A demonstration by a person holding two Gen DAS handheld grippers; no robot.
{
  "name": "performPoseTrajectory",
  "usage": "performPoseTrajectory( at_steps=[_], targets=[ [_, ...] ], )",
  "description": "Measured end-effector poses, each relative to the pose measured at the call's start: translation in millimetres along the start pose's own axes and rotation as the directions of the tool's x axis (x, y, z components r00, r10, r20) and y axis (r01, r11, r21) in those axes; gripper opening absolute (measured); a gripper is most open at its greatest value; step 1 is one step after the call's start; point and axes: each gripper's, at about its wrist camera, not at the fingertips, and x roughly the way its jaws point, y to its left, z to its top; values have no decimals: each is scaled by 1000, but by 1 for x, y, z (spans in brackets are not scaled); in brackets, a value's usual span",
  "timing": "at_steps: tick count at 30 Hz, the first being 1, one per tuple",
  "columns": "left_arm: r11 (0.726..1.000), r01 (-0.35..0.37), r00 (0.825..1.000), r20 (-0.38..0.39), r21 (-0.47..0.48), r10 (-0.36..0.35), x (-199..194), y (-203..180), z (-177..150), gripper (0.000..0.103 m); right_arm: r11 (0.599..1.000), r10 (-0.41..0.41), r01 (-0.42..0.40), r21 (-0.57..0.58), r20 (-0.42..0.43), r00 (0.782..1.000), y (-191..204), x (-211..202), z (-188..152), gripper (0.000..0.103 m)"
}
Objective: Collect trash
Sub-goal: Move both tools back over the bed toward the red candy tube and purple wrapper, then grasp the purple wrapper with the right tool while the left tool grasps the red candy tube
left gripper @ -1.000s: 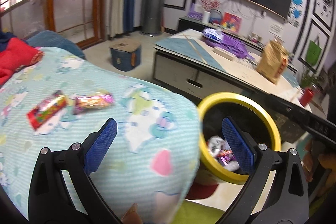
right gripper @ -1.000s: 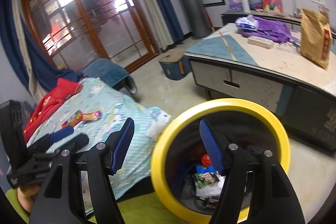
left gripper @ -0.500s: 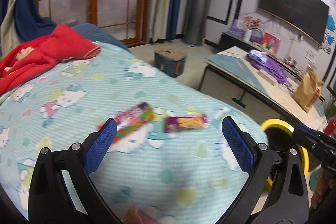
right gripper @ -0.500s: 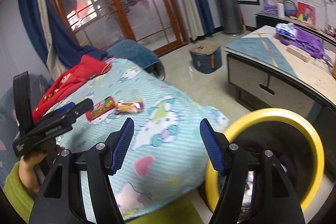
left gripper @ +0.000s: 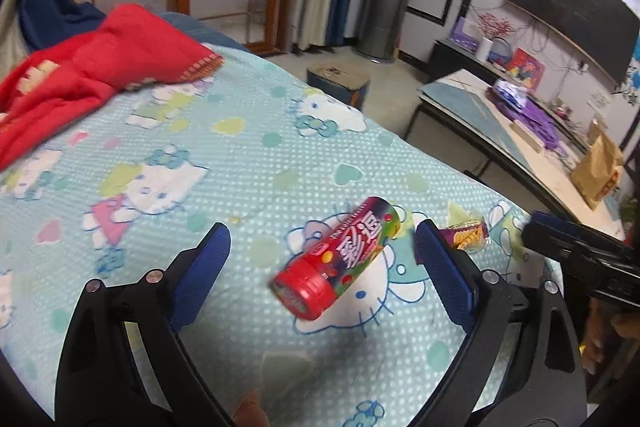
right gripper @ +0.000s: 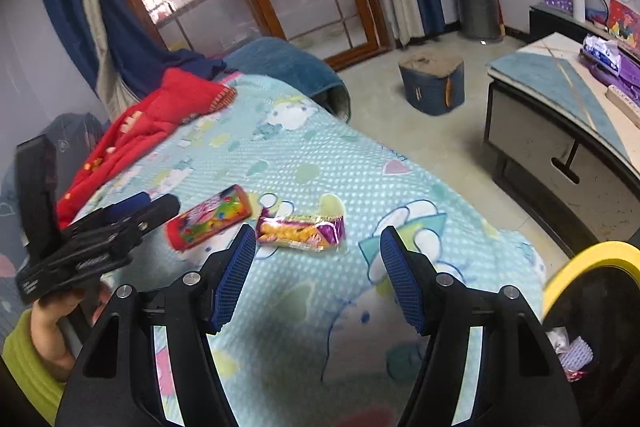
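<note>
A red candy tube lies on the light blue cartoon bedspread. My left gripper is open, its blue pads on either side of the tube, not touching it. A purple and yellow snack wrapper lies beside the tube. My right gripper is open and empty, just short of the wrapper. The wrapper also shows in the left wrist view, behind the right finger. The yellow-rimmed black bin stands at the bed's right end with trash inside.
A red blanket lies at the far left of the bed. A low TV table with a brown paper bag and purple items stands across the floor. A small blue stool sits on the floor.
Both grippers have swung away from the bin and moved in over the bed. The left now brackets the candy tube; the right has closed in on the wrapper.
</note>
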Motion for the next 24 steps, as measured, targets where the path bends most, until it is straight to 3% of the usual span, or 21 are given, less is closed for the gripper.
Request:
performPoseTrajectory(
  at_steps=[6,9,11,19,20,21,24],
  targets=[
    [998,54,996,-63,-39,-56,28,6,-3,80,996,32,-25,86,-91,995,-12,41,3,62],
    [997,59,994,-89,-45,-62,38,6,-6,77,995,38,-29,100,-83,996,-12,44,1,60],
    [997,58,994,-93,-48,-62,40,6,-6,76,996,39,-32,79,-79,996,-8,43,-2,47],
    [999,37,994,-106,-13,-38,42,0,-8,63,999,13,-11,37,-52,999,-5,31,-15,27],
    [999,34,994,-108,2,-34,42,-3,-9,60,1000,5,-3,31,-52,999,-5,30,-16,10],
    [999,32,994,-109,12,-31,42,-4,-9,59,1000,2,-1,21,-67,998,-4,29,-20,6],
    [998,5,993,-114,58,2,41,-13,-12,54,1000,-15,14,-15,-47,999,-1,21,-31,3]
  ],
)
